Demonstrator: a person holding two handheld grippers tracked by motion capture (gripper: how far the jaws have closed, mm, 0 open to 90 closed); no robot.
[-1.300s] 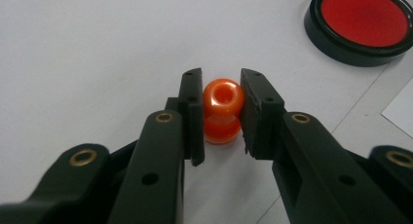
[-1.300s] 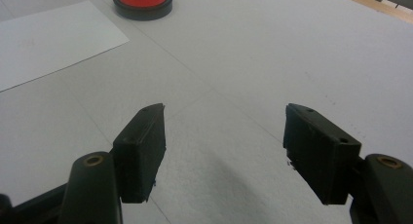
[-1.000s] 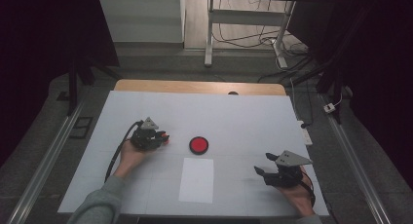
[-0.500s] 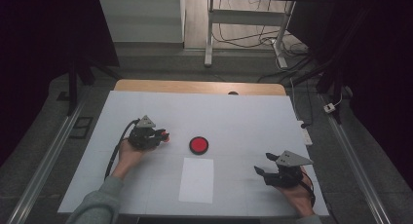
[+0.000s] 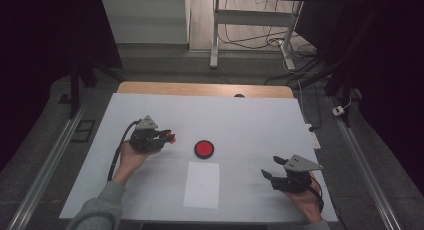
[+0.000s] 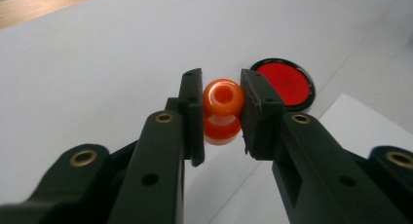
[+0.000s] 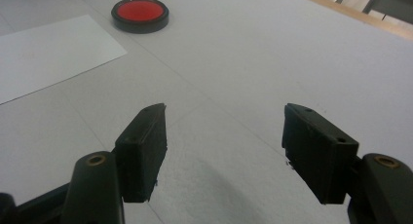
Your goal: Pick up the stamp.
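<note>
The orange bead (image 6: 223, 111), small, glossy and judged light, hard and slippery, is clamped at its rounded sides between the left gripper (image 6: 221, 112) jaws at centre frame, while the right gripper (image 7: 224, 151) jaws stand apart.

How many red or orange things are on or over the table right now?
2. An orange bead-like piece is clamped in the left tongs, raised above the white mat. A red disc with a black rim lies at mid-table, beside the white paper sheet.

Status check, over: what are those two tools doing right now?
Left tool shut on orange bead piece, clear of the table. Right tool open, empty. Red disc ahead, path clear.
</note>
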